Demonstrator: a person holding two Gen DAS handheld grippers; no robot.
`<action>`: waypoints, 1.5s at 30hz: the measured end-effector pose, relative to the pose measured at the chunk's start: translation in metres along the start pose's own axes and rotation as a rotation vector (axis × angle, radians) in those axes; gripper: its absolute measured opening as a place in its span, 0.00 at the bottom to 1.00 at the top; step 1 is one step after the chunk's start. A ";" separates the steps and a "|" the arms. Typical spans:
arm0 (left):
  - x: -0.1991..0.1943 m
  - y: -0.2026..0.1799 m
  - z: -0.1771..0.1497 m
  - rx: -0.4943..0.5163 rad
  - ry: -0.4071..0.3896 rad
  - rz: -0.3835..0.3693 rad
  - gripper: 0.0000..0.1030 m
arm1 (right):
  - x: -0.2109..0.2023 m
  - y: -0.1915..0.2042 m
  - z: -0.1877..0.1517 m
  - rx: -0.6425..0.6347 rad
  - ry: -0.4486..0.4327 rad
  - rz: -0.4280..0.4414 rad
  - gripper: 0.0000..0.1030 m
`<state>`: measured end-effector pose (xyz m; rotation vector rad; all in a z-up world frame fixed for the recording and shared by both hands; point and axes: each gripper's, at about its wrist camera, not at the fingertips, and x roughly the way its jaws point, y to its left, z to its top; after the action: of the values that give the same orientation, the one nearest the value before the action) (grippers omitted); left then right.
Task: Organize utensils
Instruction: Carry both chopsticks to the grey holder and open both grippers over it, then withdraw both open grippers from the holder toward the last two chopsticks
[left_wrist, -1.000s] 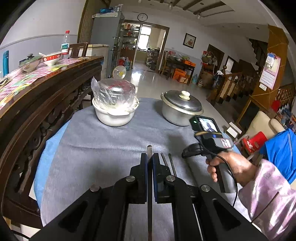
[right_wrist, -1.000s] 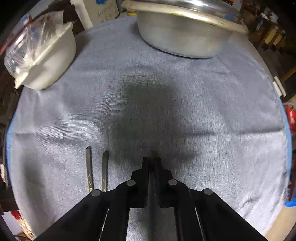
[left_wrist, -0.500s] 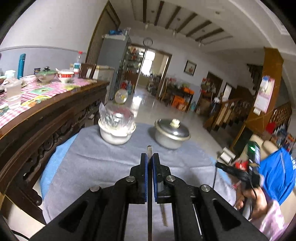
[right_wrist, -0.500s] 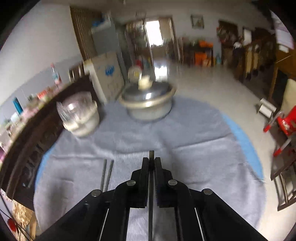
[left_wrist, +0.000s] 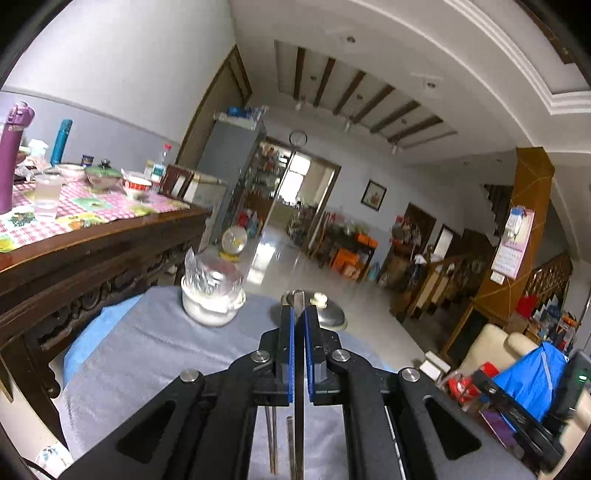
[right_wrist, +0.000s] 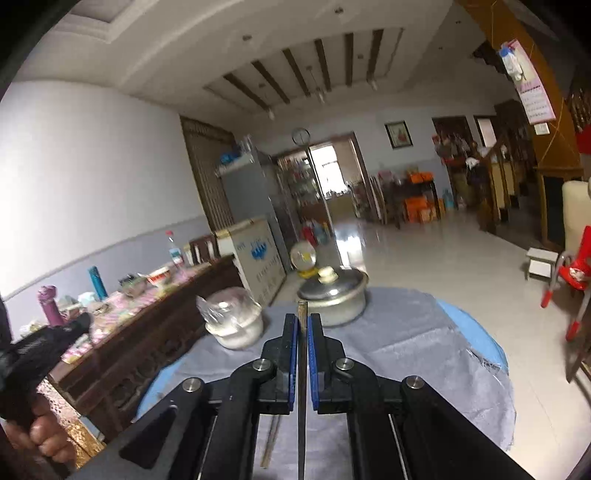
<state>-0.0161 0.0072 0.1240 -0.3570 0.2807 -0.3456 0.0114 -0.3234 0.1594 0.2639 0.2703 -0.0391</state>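
- Left wrist view: left gripper (left_wrist: 299, 325) jaws clamped on one chopstick (left_wrist: 298, 424), lifted off worktop (left_wrist: 147, 354).
- Right gripper (right_wrist: 303, 332) jaws clamped on second chopstick (right_wrist: 302, 424), raised likewise; pairing presumably next.

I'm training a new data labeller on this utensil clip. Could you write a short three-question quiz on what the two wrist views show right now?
1. True or false: each tool, the left tool and the right tool, is shut on a single chopstick.
2. What covers the white bowl: A) a metal lid, B) clear plastic wrap, C) a plate?
3. Fill in: more chopsticks lie on the grey ____ below the tools.

Key
1. True: a chopstick runs between the left pads and another chopstick between the right ones.
2. B. The metal lid sits on the pot.
3. cloth.
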 end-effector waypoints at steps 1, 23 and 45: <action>0.000 -0.002 -0.001 -0.004 -0.005 0.003 0.05 | -0.008 0.004 0.002 0.000 -0.019 0.012 0.06; 0.018 -0.013 -0.065 0.093 -0.057 0.080 0.05 | -0.021 0.057 -0.040 -0.082 0.056 0.116 0.06; -0.024 0.025 -0.071 0.263 0.038 0.170 0.77 | -0.024 -0.031 -0.066 0.191 0.096 0.035 0.08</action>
<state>-0.0539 0.0178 0.0556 -0.0673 0.2966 -0.2179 -0.0310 -0.3358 0.0965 0.4611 0.3581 -0.0177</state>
